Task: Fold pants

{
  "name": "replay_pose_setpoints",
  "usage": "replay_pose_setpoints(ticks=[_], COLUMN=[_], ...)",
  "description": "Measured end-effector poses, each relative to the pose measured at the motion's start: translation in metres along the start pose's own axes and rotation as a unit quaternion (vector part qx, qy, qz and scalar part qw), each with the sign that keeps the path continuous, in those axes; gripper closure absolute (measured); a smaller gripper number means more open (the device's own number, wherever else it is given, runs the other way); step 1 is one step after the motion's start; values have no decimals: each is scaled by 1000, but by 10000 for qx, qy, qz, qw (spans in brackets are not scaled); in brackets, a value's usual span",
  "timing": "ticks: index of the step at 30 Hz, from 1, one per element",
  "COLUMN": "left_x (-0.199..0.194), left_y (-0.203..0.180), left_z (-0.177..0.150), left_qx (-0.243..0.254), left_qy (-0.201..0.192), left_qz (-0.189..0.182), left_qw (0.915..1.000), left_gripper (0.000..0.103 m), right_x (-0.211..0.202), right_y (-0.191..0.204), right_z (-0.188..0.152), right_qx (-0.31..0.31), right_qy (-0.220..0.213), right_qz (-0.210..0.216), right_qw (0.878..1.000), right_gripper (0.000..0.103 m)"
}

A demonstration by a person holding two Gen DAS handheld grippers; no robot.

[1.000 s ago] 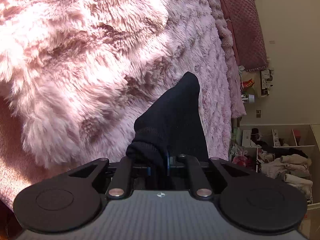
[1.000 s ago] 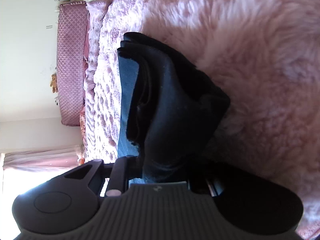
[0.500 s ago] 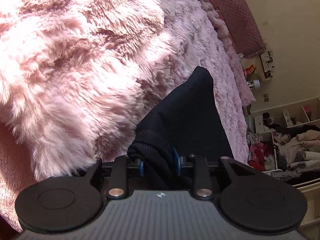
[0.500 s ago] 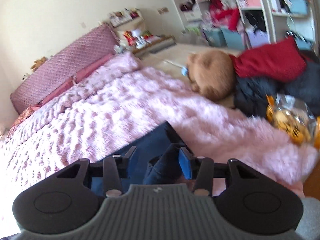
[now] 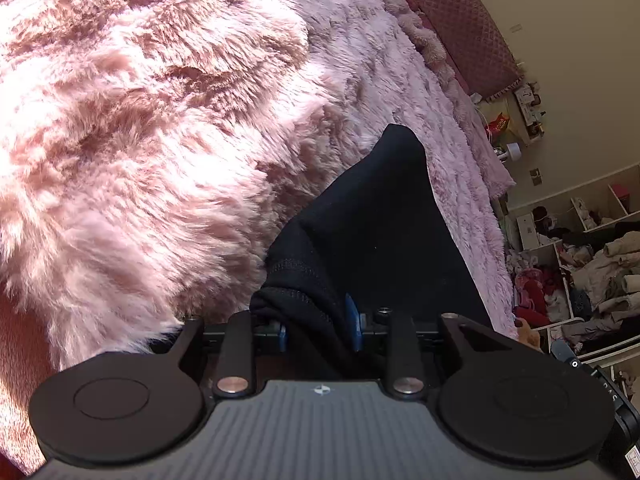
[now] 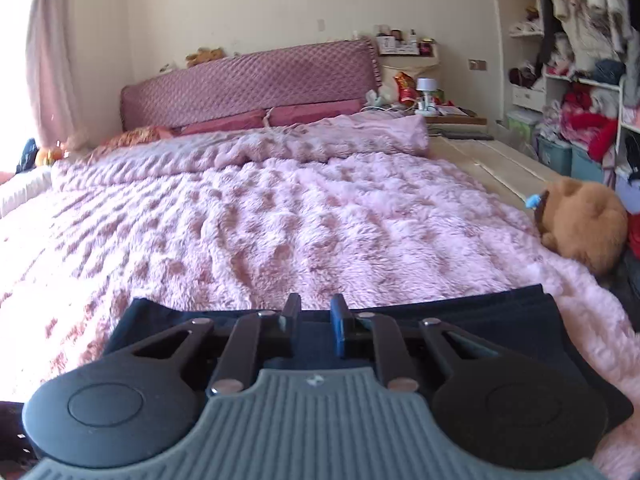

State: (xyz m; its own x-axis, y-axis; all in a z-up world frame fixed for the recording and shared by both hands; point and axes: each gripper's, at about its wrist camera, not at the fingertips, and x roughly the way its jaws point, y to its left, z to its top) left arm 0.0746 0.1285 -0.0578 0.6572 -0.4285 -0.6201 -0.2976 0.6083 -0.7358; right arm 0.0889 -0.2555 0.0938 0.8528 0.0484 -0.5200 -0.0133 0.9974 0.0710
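Dark navy pants (image 6: 500,320) lie folded flat on the fluffy pink blanket (image 6: 280,208), just under and ahead of my right gripper (image 6: 316,316). Its jaws are closing and stand a narrow gap apart, with nothing between them. In the left wrist view a black-looking stretch of the pants (image 5: 380,220) rises to a point over the blanket (image 5: 160,120). My left gripper (image 5: 318,324) has a bunched, stitched hem of that cloth filling the space between its blue pads.
A brown plush toy (image 6: 580,224) lies at the bed's right edge. A quilted mauve headboard (image 6: 248,80) and a cluttered nightstand (image 6: 420,92) stand at the far end. Shelves stuffed with clothes (image 6: 580,40) line the right wall.
My right gripper let go of the pants, rolled upright and lifted back; the pants now lie flat below it. The left gripper rolled a little and its pads stand wider around the cloth.
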Motion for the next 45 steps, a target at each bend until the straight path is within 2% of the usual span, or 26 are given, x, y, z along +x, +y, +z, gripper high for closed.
replay_pose_setpoints(ticks=[1,3,6,8,11,16,19,21,23,25,28,30,31,32,33,35,36,38,40,43,45], left_x=[0,-1,-1,-2,-2,-2,-3,-5,-7,-10,-16,-21,-24,-27,-29,-38,-41,-52,-60,-66,-65], left_y=[2,5,4,2,-1,1,3,3,1,-1,-4,-11,-18,-26,-33,-52,-60,-84,-107,-147,-173], left_z=[-1,-1,-2,-4,-6,-6,-6,-7,-7,-8,-10,-14,-16,-18,-20,-25,-26,-29,-36,-51,-65], left_qx=[-38,-113,-98,-34,52,-56,-90,-77,-16,14,-179,-58,141,379,580,1049,1176,1446,1726,2208,2513], left_qy=[-3,7,-27,-63,-90,-48,-30,-43,-74,-88,-251,-425,-533,-657,-764,-979,-1031,-1173,-1332,-1518,-1614], left_qz=[-36,-94,-86,-28,34,21,-3,-22,-22,-33,-111,-91,-44,-7,15,-10,-88,-235,-333,-436,-453], left_qw=[10000,9999,9999,10000,9999,10000,10000,10000,10000,10000,9995,9990,9985,9971,9954,9897,9877,9822,9754,9625,9533], left_gripper=[73,74,74,75,75,75,76,80,83,86,90,91,92,92,92,93,93,93,93,93,93], right_x=[13,44,99,112,91,42,17,4,-3,-14,-26,-14,-3,7,20,43,45,33,19,-8,-18], right_y=[10,13,6,6,13,17,22,28,28,25,18,17,18,18,15,5,-1,-26,-53,-103,-134], right_z=[-1,-3,-17,-27,-31,-53,-68,-69,-65,-58,-45,-40,-42,-47,-53,-72,-78,-78,-71,-53,-48], right_qx=[-126,76,488,409,59,27,-115,-373,-319,-156,99,133,83,47,71,259,382,875,1325,1818,2145], right_qy=[124,535,1339,1608,1731,2063,2105,2230,2399,2156,1265,922,851,834,925,1422,1406,1187,849,119,-96], right_qz=[58,229,81,53,78,365,396,426,563,737,1105,948,657,448,340,506,590,943,1094,761,513], right_qw=[9998,9983,9898,9861,9849,9778,9767,9732,9687,9736,9857,9911,9942,9955,9951,9882,9876,9846,9815,9803,9753], right_gripper=[94,97,98,99,98,95,95,94,82,67,68,88,103,103,103,103,103,103,103,101,101])
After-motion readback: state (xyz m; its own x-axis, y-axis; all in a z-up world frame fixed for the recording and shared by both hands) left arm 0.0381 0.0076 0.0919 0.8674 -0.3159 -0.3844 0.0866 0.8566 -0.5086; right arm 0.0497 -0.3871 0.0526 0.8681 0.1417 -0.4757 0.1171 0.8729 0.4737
